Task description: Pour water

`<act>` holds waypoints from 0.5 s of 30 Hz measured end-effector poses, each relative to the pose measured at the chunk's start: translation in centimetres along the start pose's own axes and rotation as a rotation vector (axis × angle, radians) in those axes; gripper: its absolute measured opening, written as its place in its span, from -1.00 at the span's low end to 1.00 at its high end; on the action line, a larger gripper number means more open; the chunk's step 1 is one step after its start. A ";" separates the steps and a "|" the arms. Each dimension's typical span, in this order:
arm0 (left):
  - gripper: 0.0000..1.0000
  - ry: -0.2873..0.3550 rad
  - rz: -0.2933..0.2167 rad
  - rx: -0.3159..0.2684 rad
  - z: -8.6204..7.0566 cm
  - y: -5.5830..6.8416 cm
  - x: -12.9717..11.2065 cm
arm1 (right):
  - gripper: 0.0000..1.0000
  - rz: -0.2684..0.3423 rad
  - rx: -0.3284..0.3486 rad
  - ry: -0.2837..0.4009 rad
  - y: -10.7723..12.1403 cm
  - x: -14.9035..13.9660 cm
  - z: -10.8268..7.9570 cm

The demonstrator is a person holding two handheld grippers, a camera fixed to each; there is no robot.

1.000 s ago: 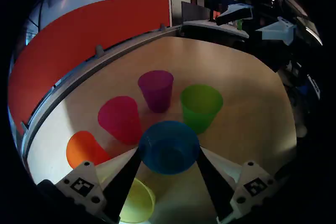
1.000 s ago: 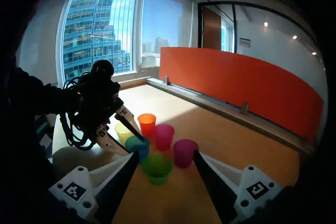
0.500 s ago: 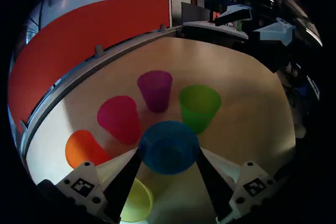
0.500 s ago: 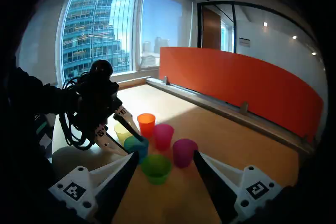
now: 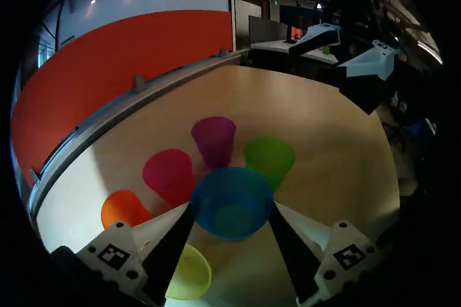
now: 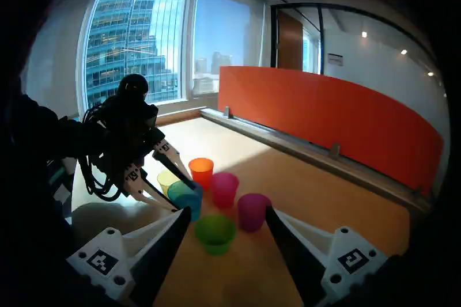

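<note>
My left gripper [image 5: 230,210] is shut on a blue cup [image 5: 231,203] and holds it upright, a little above the wooden table [image 5: 322,128]. Whether the cup holds water I cannot tell. In the right gripper view the same blue cup [image 6: 184,196] hangs in the left gripper [image 6: 173,187], held by a person's dark-sleeved arm. Below and beyond it stand a purple cup [image 5: 214,140], a green cup [image 5: 268,160], a pink cup [image 5: 169,174], an orange cup [image 5: 122,210] and a yellow cup [image 5: 189,272]. My right gripper [image 6: 226,213] is open and holds nothing, well back from the green cup [image 6: 214,233].
An orange partition [image 6: 346,117] runs along the table's far edge, with windows [image 6: 138,42] behind the person. The right gripper [image 5: 346,48] hangs above the far table edge in the left gripper view. Bare tabletop lies to the right of the cups.
The left gripper has risen with the blue cup, lifting it off the table; the other cups now sit lower in its view. The right gripper has stayed put.
</note>
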State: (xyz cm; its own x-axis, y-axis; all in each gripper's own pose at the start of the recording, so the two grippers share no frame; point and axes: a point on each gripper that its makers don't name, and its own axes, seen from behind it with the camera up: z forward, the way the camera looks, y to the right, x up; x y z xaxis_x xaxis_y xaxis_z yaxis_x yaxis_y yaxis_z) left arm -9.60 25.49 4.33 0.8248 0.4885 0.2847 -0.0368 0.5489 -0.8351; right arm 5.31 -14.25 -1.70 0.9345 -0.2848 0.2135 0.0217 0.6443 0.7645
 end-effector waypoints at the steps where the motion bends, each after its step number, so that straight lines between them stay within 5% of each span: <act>1: 0.72 0.009 0.004 0.004 -0.2 -0.1 0.3 | 0.99 0.000 -0.001 0.001 0.0 0.1 0.0; 15: 0.72 0.139 -0.002 0.054 -3.8 -1.3 4.4 | 0.99 -0.003 -0.013 0.017 0.0 0.9 -0.4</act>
State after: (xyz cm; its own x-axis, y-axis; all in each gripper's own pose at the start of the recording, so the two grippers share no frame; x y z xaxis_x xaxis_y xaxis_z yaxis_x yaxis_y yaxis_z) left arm -3.78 24.36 4.94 0.8950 0.3909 0.2150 -0.0626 0.5872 -0.8070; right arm 6.29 -14.22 -1.82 0.9404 -0.2747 0.2003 0.0293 0.6526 0.7572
